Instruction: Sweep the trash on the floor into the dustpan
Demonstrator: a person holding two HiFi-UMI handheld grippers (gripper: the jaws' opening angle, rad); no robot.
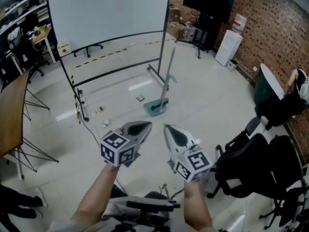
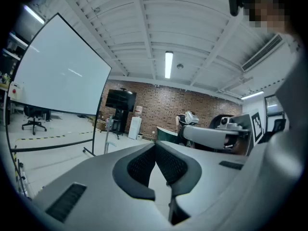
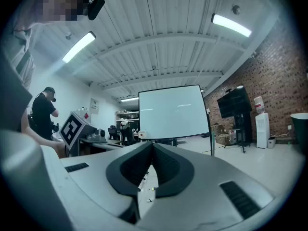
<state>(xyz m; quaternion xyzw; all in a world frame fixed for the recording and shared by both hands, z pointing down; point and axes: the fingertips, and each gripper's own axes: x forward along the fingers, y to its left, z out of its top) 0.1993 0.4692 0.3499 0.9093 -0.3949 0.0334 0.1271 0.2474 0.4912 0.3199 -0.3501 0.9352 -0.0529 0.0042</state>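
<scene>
I read both jaws pressed together, left gripper [image 1: 141, 126], right gripper [image 1: 168, 129], dustpan [image 1: 157, 107] ahead, can't tell its contents, trash [image 1: 140, 98] scraps left of it, apart

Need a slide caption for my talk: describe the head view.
Shut and empty, the left claw and right claw face a teal dustpan and scattered trash on the floor.

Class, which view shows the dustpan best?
The head view: the dustpan stands whole on the floor, pan and upright handle clear. The left gripper view shows only what seems its thin handle, far off. The right gripper view does not plainly show it.
</scene>
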